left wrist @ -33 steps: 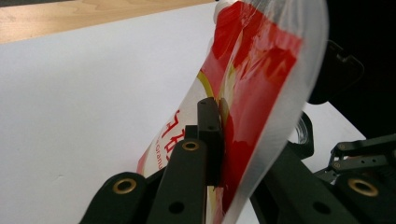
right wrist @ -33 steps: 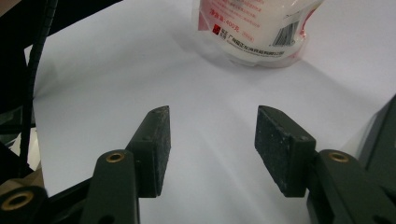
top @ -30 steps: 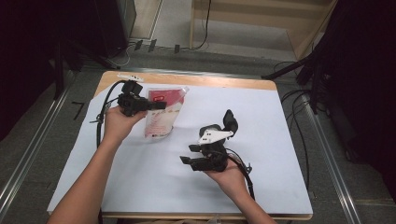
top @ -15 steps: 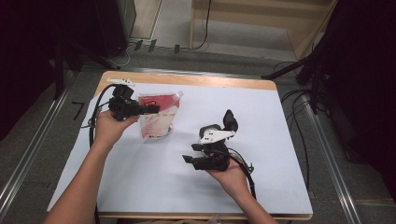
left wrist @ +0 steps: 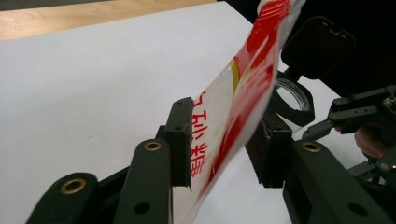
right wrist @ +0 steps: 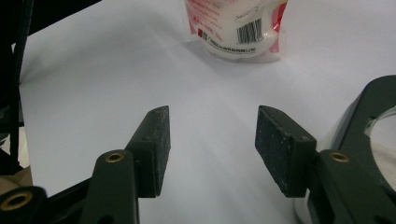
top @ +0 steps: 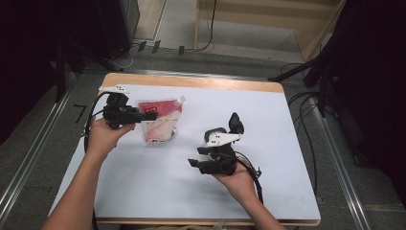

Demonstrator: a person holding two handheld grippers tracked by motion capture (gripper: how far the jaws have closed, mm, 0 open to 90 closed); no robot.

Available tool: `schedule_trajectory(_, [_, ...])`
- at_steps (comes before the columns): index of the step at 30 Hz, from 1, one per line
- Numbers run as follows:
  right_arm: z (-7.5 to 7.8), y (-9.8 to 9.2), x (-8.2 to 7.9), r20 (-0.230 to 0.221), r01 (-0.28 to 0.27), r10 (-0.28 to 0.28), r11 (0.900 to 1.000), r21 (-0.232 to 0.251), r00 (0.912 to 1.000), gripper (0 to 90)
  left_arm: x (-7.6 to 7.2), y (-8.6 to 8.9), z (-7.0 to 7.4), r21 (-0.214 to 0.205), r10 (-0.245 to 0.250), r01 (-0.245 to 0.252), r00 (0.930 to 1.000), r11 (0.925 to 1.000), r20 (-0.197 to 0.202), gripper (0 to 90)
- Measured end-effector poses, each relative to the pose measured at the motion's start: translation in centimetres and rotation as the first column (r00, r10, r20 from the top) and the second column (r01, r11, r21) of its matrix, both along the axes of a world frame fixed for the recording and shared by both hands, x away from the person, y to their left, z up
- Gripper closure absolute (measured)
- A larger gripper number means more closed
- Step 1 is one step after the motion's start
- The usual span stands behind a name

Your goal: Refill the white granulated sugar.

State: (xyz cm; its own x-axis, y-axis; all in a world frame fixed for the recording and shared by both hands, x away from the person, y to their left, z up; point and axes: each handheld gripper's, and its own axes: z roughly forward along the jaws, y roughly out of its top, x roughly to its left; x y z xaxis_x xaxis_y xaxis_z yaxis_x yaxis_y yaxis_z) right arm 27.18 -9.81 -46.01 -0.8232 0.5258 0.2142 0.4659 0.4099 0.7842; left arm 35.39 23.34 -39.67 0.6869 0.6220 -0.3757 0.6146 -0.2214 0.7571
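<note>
L claw (left wrist: 224, 140) jaws just been opening, pouch (top: 160, 120) loose between pads: release step. R claw (right wrist: 212, 140) half-open, empty. Next: back L off.

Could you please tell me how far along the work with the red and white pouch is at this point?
Done: the pouch lies on the white table cover. In hand: the left tool has just been opening, the pouch's edge between its pads with a gap at one side. Left: the right tool waits open and empty, apart from the pouch.

Bright, evenly lit white tabletop; dark surroundings, soft close-up blur.
</note>
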Motion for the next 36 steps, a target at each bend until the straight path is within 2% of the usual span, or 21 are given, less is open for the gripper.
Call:
schedule_trajectory(4, [0.2, -0.3, 0.0, -0.004, 0.004, -0.004, 1.0, 0.004, 1.0, 46.0, -0.5, 0.1, 0.0, 0.007, 0.001, -0.002, 1.0, 1.0, 0.002, 60.7])
schedule_trajectory(6, [0.4, -0.5, -0.1, -0.001, 0.005, -0.005, 1.0, 0.006, 1.0, 46.0, -0.8, 0.2, 0.2, 0.03, 0.007, -0.007, 0.9999, 0.9995, 0.01, 60.5])
schedule_trajectory(10, [0.7, -1.0, -0.2, 0.001, 0.005, -0.005, 0.9999, 0.014, 1.0, 46.0, -1.3, 0.5, 0.3, 0.041, 0.011, -0.012, 0.9997, 0.9991, 0.022, 58.4])
schedule_trajectory(15, [1.4, -1.8, -0.4, -0.005, 0.003, -0.002, 0.9998, 0.018, 1.0, 46.0, -2.2, 1.0, 0.4, 0.037, 0.017, -0.018, 0.9996, 0.9992, 0.022, 56.0])
schedule_trajectory(19, [1.8, -2.6, -0.6, -0.006, 0.002, -0.002, 0.9999, 0.011, 1.0, 46.0, -2.8, 1.4, 0.3, 0.043, 0.034, -0.035, 0.9992, 0.9985, 0.02, 53.9])
schedule_trajectory(27, [2.1, -4.2, -1.0, -0.012, 0.006, -0.006, 0.9999, 0.01, 0.9999, 46.6, -3.7, 2.2, -0.2, 0.084, 0.04, -0.04, 0.9992, 0.9957, -0.001, 53.4])
schedule_trajectory(30, [2.4, -5.3, -1.1, -0.006, 0.025, -0.024, 0.9995, 0.02, 0.9997, 47.0, -3.8, 2.7, -0.4, 0.078, 0.044, -0.043, 0.999, 0.996, -0.01, 53.8])
schedule_trajectory(33, [2.5, -6.5, -1.0, -0.007, 0.05, -0.05, 0.9987, 0.011, 0.9987, 47.6, -3.8, 3.1, -0.4, 0.074, 0.045, -0.044, 0.9989, 0.9962, -0.009, 54.1])
schedule_trajectory(36, [2.5, -7.3, -0.9, 0.0, 0.069, -0.069, 0.9976, -0.002, 0.9976, 48.2, -3.8, 3.4, -0.5, 0.06, 0.044, -0.043, 0.9987, 0.9973, -0.025, 53.2])
